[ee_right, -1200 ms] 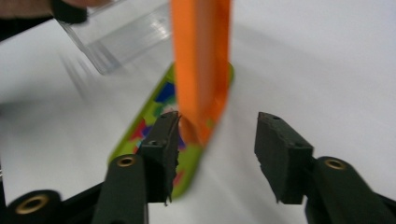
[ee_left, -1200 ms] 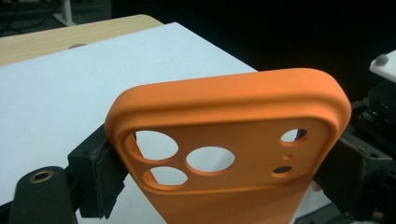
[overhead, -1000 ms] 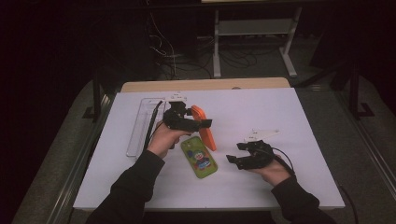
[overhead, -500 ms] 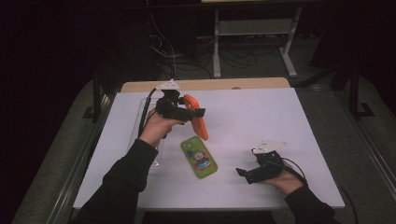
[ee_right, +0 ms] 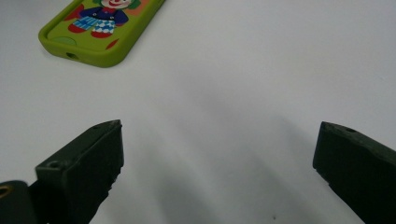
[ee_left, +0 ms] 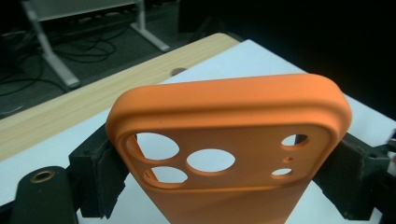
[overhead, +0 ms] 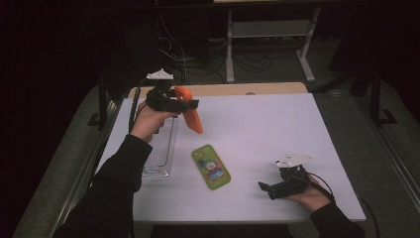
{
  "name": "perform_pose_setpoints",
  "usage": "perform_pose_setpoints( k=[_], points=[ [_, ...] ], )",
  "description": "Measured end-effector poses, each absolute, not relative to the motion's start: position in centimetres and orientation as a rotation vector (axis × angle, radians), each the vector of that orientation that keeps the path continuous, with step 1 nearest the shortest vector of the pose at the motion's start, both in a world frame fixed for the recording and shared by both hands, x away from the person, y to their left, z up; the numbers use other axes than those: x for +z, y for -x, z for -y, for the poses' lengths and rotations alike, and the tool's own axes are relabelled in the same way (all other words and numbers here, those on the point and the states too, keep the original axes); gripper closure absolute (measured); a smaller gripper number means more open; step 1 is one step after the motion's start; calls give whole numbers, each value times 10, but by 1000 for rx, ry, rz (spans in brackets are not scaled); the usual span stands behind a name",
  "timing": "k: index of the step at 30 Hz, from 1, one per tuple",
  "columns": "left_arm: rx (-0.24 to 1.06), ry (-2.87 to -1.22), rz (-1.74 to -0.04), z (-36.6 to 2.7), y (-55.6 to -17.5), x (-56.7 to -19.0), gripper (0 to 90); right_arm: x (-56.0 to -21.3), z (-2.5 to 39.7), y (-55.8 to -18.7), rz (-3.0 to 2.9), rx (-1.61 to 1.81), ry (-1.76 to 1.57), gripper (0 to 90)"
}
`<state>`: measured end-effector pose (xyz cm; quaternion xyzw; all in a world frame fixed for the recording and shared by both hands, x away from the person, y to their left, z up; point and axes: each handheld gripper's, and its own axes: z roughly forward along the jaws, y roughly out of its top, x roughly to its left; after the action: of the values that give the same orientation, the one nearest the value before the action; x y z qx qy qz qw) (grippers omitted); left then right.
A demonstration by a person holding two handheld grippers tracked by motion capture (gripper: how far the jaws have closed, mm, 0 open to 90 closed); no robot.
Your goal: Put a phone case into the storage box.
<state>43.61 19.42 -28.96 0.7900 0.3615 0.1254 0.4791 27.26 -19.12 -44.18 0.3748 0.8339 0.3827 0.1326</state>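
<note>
We see a wide white table top (overhead: 277, 129) with a strip of pale wood along its far edge. On its left side lies a long clear plastic tray (overhead: 161, 148), just beside the raised left forearm. Near the middle, flat on the white surface, rests a lime-green phone case printed with a cartoon clown (overhead: 211, 167); in the right gripper view its corner (ee_right: 100, 28) sits ahead of the jaws and to their left, well clear of them.

Our left gripper (overhead: 185, 105) is lifted above the far left part of the table and clamps a matte orange silicone phone case with round camera cut-outs (overhead: 190, 115). In the left gripper view the case (ee_left: 229, 140) stands between both black jaws, which press on its two long edges.

Our right gripper (overhead: 265, 188) rests low at the near right edge, its jaws spread wide with nothing between them.
</note>
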Motion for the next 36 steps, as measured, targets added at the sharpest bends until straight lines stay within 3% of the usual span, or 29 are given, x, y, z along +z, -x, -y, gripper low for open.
perform_pose_setpoints(
  k=[18,24,36],
  points=[
    [532,-1971,-1133,-234,-469,-275,138,-438,191,-271,-2409,1139,-1054,10],
    [645,-1957,-1277,-241,-487,-282,137,-436,192,-271,-2404,1145,-1038,10],
    [715,-1977,-1453,-237,-510,-306,137,-435,194,-271,-2400,1158,-1027,10]
  ],
)
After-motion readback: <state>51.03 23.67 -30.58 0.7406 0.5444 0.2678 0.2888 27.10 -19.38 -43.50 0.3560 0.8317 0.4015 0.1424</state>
